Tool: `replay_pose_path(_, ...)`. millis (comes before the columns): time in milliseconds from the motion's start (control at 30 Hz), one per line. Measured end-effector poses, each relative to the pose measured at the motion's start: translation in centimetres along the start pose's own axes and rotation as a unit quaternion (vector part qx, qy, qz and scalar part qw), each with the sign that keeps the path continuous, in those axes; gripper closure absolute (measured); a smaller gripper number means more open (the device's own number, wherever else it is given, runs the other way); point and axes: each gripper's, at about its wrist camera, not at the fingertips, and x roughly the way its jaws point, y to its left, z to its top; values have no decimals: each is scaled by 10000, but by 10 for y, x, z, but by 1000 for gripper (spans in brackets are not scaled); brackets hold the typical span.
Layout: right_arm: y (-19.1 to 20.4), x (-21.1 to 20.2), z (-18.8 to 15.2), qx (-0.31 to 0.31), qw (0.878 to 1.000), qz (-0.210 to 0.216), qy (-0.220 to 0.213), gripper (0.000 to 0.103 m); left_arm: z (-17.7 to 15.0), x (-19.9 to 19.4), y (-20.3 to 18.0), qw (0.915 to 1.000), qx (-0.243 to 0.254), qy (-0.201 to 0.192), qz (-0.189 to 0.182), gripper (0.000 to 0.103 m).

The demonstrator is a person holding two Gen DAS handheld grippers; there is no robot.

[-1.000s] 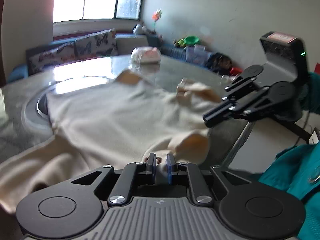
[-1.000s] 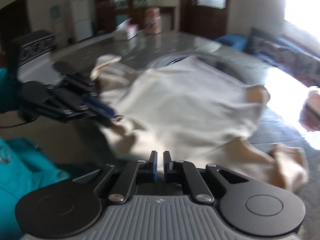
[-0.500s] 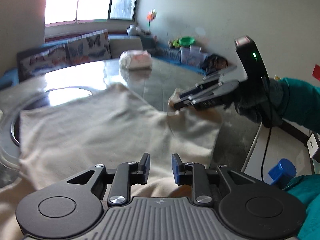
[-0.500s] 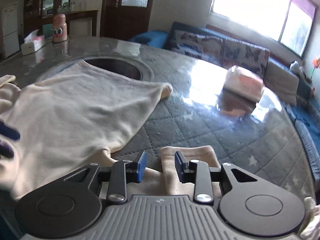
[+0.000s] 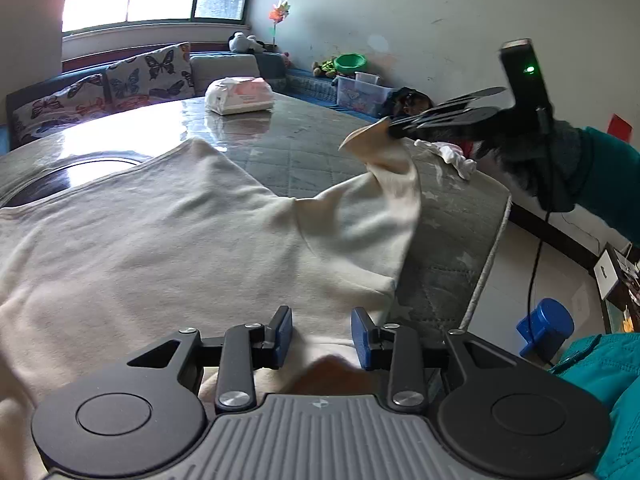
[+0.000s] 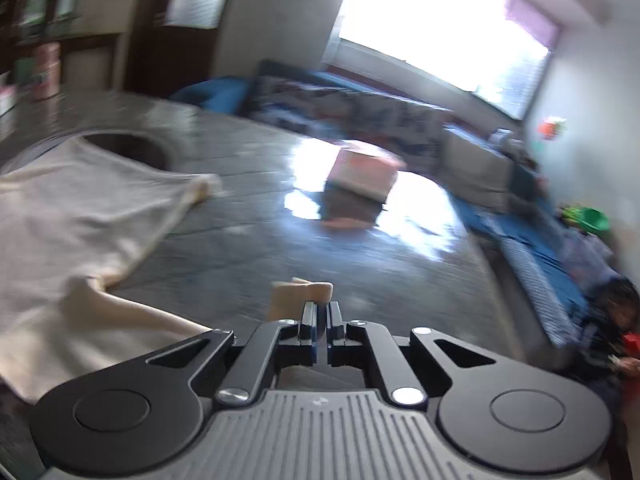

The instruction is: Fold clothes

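Observation:
A cream long-sleeved top [image 5: 168, 236] lies spread across the grey quilted table [image 5: 312, 148]. My left gripper [image 5: 321, 334] hovers open just above its near edge, nothing between the blue pads. My right gripper [image 5: 394, 130] is at the right, shut on the sleeve cuff [image 5: 366, 136] and lifting the sleeve off the table. In the blurred right wrist view the right gripper [image 6: 322, 314] is shut with the cream cuff [image 6: 304, 290] sticking out past its tips; the top's body [image 6: 68, 216] lies to the left.
A pink-and-white tissue pack [image 5: 239, 96] rests at the table's far side. A round dark opening [image 5: 60, 176] in the table shows past the top. The table edge [image 5: 486, 264] runs down the right, with a blue object [image 5: 546, 326] on the floor. A butterfly-print sofa [image 5: 104, 84] stands behind.
My left gripper let go of the top and opened wide. My right gripper opened, moved to the sleeve, then shut on the cuff and raised it.

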Motion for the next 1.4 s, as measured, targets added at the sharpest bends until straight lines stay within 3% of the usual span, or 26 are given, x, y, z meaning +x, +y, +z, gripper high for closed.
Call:
replay_pose_path(100, -31, -7, -18, 430, 9982, -382, 155, 100, 1, 4, -5, 10000, 31, -12, -67, 66)
replay_pose_path(333, -49, 22, -63, 875, 9905, -597, 874, 99, 3, 13, -14, 9998, 51, -52, -201, 62)
replay_pose_path(533, -53, 32, -56, 941, 9880, -815, 914, 98, 3, 19, -19, 9996, 33, -115, -259, 58)
replay_pose_path(567, -53, 34, -53, 929, 9877, -862, 915, 93, 4, 19, -19, 9996, 18, -121, -267, 58)
replay_pose_path(733, -48, 24, -28, 816, 9924, -724, 576, 91, 6, 13, -11, 9993, -198, -117, -295, 58)
replay_pose_path(800, -39, 22, -16, 708, 9952, -508, 455, 91, 8, 7, -5, 9993, -260, -194, -204, 57)
replay_pose_path(900, -13, 29, 10, 553, 9979, 184, 274, 88, 13, -4, 9, 9986, -429, -320, 33, 54)
replay_pose_path(1100, 39, 64, 63, 405, 9891, 1409, 106, 82, 25, -17, 55, 9928, -792, -371, 813, 52)
replay_pose_path(1300, 76, 106, 97, 164, 9822, 1866, 132, 82, 41, -15, 121, 9780, -1492, -265, 1435, 52)
replay_pose_path(1400, 84, 124, 99, 71, 9839, 1769, 263, 82, 48, -7, 154, 9685, -1849, -147, 1659, 52)
